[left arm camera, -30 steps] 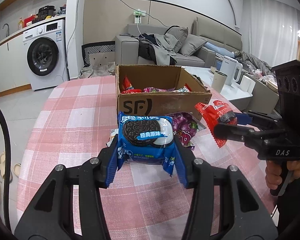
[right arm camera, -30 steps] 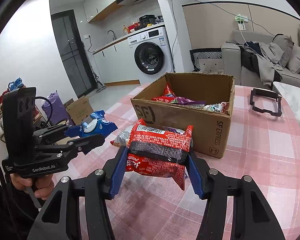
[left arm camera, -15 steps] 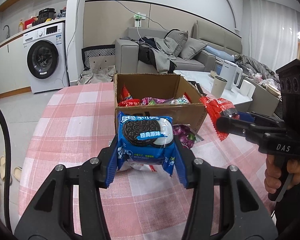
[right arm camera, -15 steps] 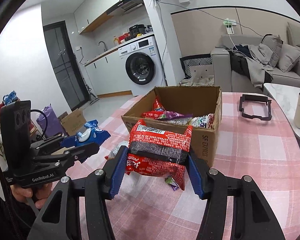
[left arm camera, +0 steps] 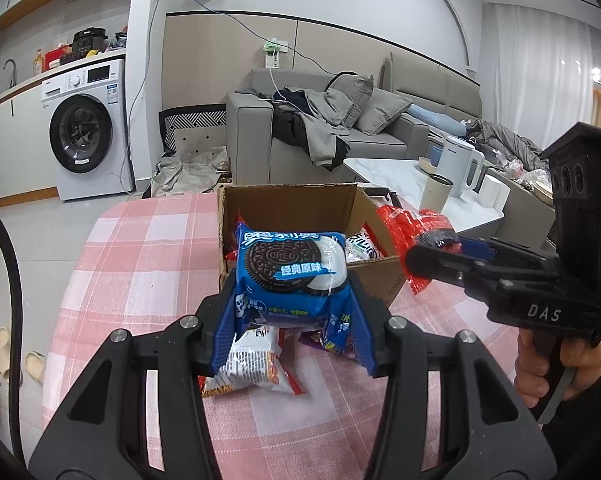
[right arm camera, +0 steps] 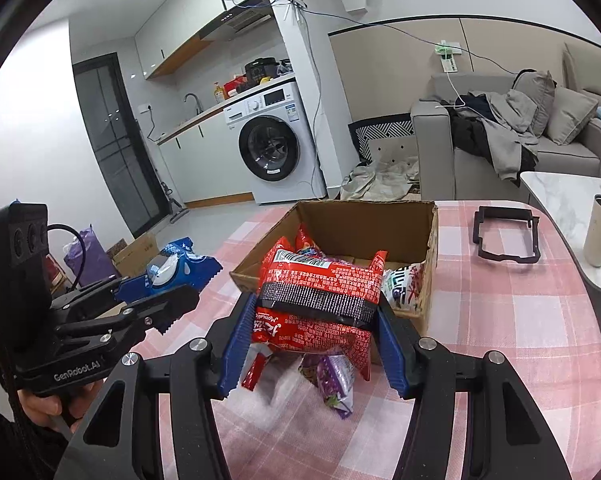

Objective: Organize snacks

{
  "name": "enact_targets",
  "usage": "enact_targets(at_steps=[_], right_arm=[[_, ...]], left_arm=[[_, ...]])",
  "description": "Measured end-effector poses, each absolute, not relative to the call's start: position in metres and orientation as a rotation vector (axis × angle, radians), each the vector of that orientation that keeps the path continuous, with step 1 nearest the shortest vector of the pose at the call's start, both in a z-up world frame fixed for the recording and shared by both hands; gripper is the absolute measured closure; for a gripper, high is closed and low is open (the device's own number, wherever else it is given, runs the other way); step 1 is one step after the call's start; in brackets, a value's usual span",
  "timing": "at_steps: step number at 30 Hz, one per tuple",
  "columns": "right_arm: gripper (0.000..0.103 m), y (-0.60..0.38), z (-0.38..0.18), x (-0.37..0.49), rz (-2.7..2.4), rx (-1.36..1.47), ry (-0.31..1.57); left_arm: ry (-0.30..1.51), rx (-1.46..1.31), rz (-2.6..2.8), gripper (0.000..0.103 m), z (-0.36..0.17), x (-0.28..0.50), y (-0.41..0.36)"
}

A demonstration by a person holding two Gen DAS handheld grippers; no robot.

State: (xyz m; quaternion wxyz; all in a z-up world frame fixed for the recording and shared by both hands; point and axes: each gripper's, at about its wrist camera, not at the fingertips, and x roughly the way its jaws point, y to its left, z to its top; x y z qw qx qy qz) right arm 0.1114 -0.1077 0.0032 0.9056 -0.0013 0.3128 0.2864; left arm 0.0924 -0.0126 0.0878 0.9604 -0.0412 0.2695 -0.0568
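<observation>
Left wrist | Oreo pack (left arm camera: 291,276): blue, glossy, cookie picture, upright

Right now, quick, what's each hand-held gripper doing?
Left hand-held gripper: closed on the blue Oreo pack.
Right hand-held gripper: closed on the red snack bag.

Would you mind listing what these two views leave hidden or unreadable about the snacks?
- Left wrist view: the Oreo pack in the left gripper hides the cardboard box floor and most packets inside.
- Left wrist view: the purple packet on the table is mostly covered by that pack.
- Right wrist view: the red packet in the right gripper blocks the box's near half.
- Both views: small print on the loose packets is unreadable.
</observation>
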Motion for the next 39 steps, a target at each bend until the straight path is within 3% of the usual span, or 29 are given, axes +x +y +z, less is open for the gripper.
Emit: enact_targets(at_steps=[22, 39], right_arm=[[0.046, -0.119, 0.015, 0.154, 0.552, 0.041, 0.648], [0.046, -0.102, 0.002, 0.191, 0.547, 0.012, 0.696]], left_arm=[[0.561, -0.042, -0.123, 0.057, 0.109, 0.164, -0.017], [0.614, -0.081, -0.088, 0.057, 0.082, 0.222, 0.006]])
